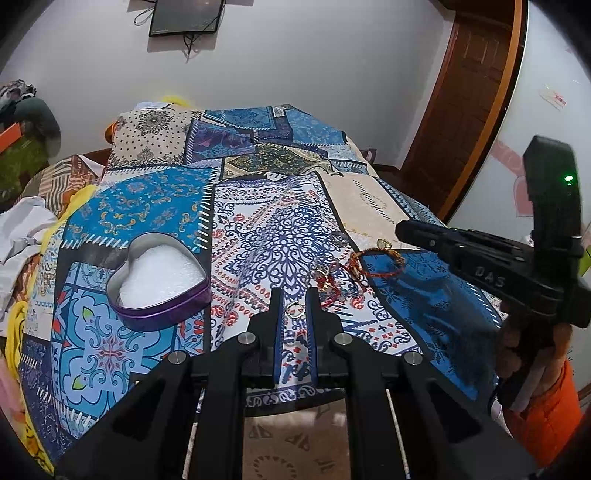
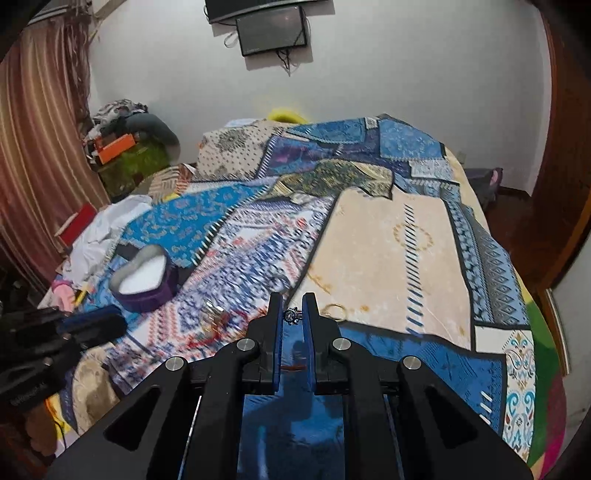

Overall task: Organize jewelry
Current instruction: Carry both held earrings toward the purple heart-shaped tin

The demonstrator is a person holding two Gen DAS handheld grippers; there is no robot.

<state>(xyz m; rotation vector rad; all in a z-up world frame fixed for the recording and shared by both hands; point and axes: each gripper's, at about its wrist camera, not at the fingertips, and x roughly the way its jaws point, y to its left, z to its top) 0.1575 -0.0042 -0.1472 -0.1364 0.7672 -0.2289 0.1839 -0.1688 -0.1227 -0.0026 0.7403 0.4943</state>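
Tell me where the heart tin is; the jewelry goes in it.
The heart tin sits open on the patterned bedspread, left of the jewelry pile in the left wrist view, and left of both tools.

My left tongs (image 1: 294, 295) pinched a small silver ring (image 1: 294, 309); bracelets (image 1: 376, 263) and rings lay scattered just beside it, and the heart-shaped purple tin (image 1: 159, 284) stood open nearby.

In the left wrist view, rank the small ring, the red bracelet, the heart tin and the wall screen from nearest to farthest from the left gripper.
1. Small ring: between the left gripper's fingertips.
2. Red bracelet: on the bedspread, ahead and to the right.
3. Heart tin: to the left; too close to call against the bracelet.
4. Wall screen: far back, high on the wall.
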